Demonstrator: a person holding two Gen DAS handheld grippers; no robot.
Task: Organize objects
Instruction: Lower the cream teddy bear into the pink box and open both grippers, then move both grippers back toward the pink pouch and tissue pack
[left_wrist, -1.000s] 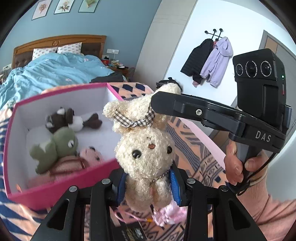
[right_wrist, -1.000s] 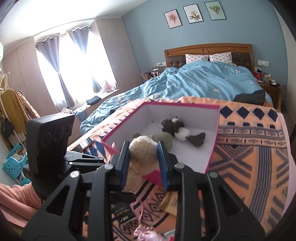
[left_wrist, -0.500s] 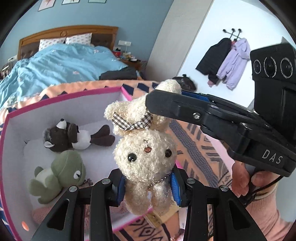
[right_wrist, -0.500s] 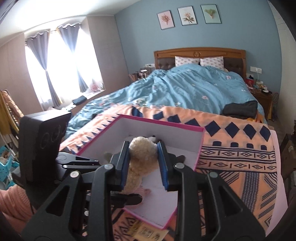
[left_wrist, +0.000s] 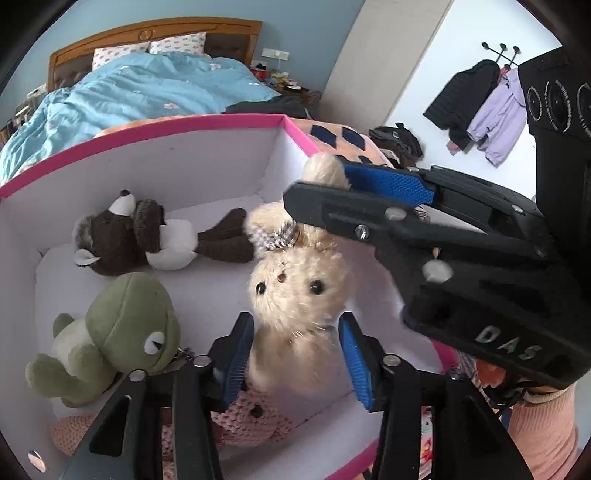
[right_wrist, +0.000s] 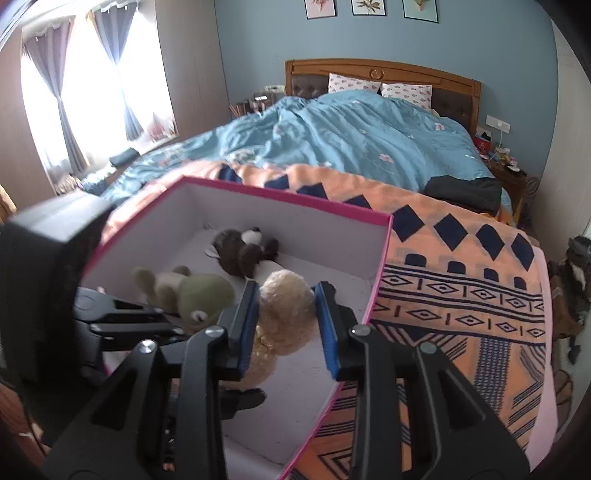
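You hold a cream plush rabbit (left_wrist: 295, 291) of curly, nubbly pile, a checked cloth bow on its ear. Your left tongs (left_wrist: 295, 354) and right tongs (right_wrist: 286, 325) are matt black plastic with ribbed blue rubbery pads and bright metal screws. The pink-rimmed cardboard box (left_wrist: 147, 173) is smooth, matt white inside. In it lie a soft green plush frog (left_wrist: 122, 332), a ribbed brown-and-white plush animal (left_wrist: 140, 236) and a pink knitted toy (left_wrist: 251, 421). The orange patterned blanket (right_wrist: 461, 295) looks woven; the headboard (right_wrist: 384, 70) is polished wood.

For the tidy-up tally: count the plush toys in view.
4: cream bunny between both grippers above the pink box; brown toy at the back; green frog left; pink knitted toy in front. More may be hidden.
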